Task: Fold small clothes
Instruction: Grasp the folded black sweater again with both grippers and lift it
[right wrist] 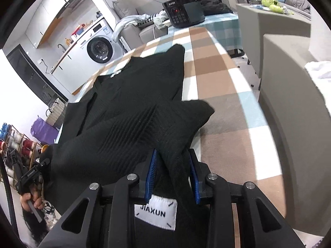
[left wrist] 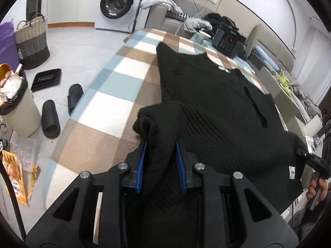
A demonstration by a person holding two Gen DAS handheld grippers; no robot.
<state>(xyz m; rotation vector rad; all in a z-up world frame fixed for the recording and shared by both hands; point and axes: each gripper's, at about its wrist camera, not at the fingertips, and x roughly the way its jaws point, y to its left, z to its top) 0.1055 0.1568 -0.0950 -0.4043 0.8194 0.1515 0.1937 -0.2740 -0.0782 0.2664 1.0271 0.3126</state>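
Note:
A black knitted garment [left wrist: 206, 103] [right wrist: 134, 103] lies spread on a checked brown, blue and white cover [left wrist: 115, 86] [right wrist: 223, 95]. My left gripper [left wrist: 161, 144] is shut on a bunched corner of it, with fabric filling the gap between the blue pads [left wrist: 142, 165]. My right gripper [right wrist: 172, 153] is shut on the opposite near corner. A white JIAXUN label [right wrist: 155, 212] shows just behind its pads. Both held corners are lifted and folded over towards the garment's far end. Each view shows the other gripper in a hand at its edge [left wrist: 310, 159] [right wrist: 31, 175].
A black cooker with a red light [left wrist: 227, 41] [right wrist: 184, 12] stands at the cover's far end beside piled clothes. On the floor to the left are black slippers [left wrist: 50, 117], a full bin [left wrist: 16, 111] and a woven basket [left wrist: 31, 41]. Grey upholstered blocks [right wrist: 279, 31] stand on the right.

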